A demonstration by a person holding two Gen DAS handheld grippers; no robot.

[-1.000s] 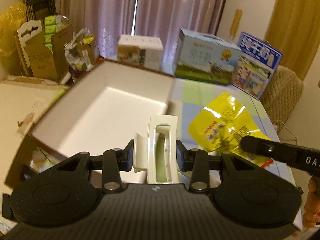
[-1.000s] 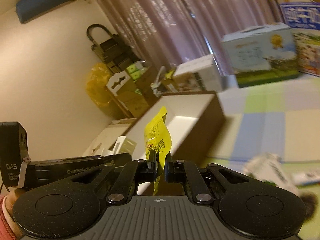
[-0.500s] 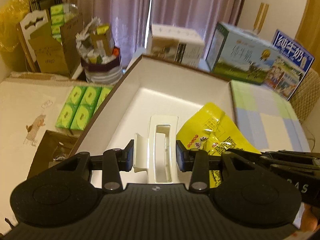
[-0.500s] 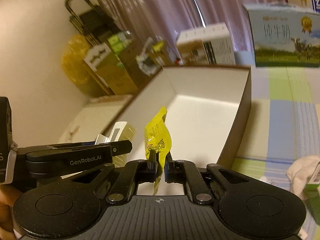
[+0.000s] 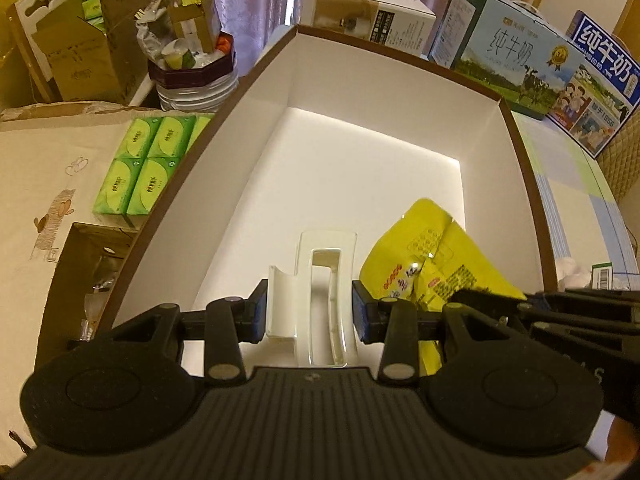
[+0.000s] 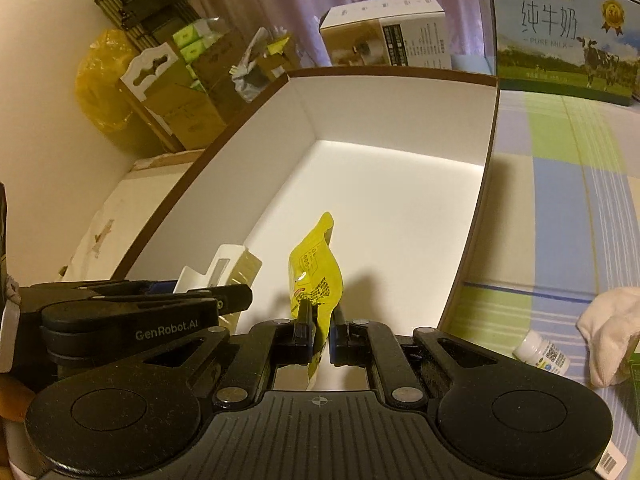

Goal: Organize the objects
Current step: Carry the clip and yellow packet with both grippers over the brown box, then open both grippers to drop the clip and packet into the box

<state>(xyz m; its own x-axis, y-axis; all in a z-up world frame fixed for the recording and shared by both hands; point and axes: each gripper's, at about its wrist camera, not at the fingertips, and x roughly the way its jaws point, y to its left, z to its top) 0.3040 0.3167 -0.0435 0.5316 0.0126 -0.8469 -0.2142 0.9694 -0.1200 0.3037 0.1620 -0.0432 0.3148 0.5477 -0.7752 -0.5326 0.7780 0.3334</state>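
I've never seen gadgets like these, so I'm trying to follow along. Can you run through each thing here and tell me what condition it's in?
Left claw: clamped on the white plastic clip, held over the box.
Right claw: shut on the yellow packet, also over the box.
Big white box: open, nothing lying inside.
Small white bottle: lying on its side on the table.
White cloth: crumpled beside the bottle.
Milk carton: closed, upright.

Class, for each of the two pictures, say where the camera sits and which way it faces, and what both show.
Left wrist: on the left gripper, facing down into the white box; its jaws hold a white clip.
Right wrist: on the right gripper, facing the box from the right; its jaws pinch a yellow packet.
Shared: box, clip, packet, milk carton, the other gripper.
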